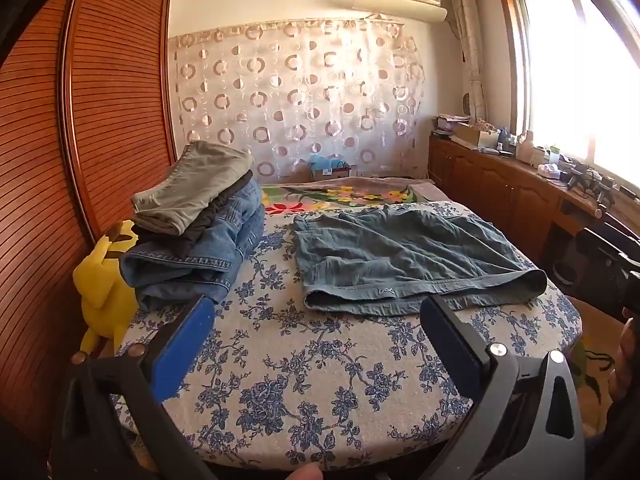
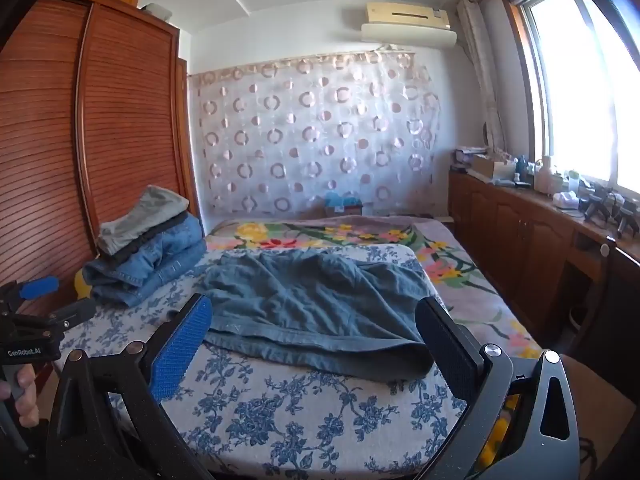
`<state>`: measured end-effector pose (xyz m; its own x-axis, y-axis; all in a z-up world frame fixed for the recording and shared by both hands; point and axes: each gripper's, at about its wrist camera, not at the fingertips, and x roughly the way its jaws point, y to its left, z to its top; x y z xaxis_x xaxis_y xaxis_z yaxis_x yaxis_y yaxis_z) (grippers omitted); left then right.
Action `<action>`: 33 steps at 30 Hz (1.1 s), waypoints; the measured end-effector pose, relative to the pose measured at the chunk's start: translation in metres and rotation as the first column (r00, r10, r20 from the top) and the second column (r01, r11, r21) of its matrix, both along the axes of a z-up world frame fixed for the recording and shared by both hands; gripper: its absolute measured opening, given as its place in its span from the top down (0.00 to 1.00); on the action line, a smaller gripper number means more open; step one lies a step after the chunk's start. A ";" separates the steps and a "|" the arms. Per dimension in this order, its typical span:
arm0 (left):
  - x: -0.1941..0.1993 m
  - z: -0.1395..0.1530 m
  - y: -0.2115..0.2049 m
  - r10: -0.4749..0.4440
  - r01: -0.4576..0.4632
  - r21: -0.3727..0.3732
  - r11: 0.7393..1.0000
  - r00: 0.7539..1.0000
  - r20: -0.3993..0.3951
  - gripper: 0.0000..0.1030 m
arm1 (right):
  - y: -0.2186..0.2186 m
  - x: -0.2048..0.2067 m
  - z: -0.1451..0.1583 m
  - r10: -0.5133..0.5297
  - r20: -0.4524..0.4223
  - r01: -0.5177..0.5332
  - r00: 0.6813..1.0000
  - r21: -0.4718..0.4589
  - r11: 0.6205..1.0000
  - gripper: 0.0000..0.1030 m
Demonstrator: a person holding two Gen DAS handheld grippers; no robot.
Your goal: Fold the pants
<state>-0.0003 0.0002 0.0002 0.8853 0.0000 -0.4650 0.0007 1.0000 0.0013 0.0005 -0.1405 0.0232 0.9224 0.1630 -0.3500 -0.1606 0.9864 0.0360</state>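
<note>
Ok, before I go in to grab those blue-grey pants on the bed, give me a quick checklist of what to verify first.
1. Left gripper open: ok, fingers spread wide, nothing between them.
2. Right gripper open: ok, also empty.
3. Blue-grey pants lying free on the bed: ok, nothing sits on them.
4. Pants smoothed flat: not ok, the cloth is wrinkled and bunched.
5. Stack of folded clothes apart from the pants: ok, a strip of bedspread shows between them.
6. Near hem within reach of both grippers: cannot tell, though it lies just beyond the fingertips.
</note>
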 end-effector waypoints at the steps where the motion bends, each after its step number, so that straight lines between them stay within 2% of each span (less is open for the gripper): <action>1: 0.000 0.000 0.000 0.000 0.000 0.010 1.000 1.000 -0.001 0.00 | 0.000 0.000 0.000 0.002 -0.001 -0.002 1.000 0.001 1.000 0.00; 33: -0.010 0.009 0.001 0.019 -0.019 0.024 1.000 0.999 0.034 0.00 | 0.003 -0.002 -0.002 0.000 0.002 0.000 1.000 -0.003 1.000 0.00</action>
<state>-0.0099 0.0010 0.0088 0.9003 0.0280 -0.4343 -0.0187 0.9995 0.0257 -0.0015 -0.1379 0.0212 0.9232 0.1622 -0.3485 -0.1611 0.9864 0.0325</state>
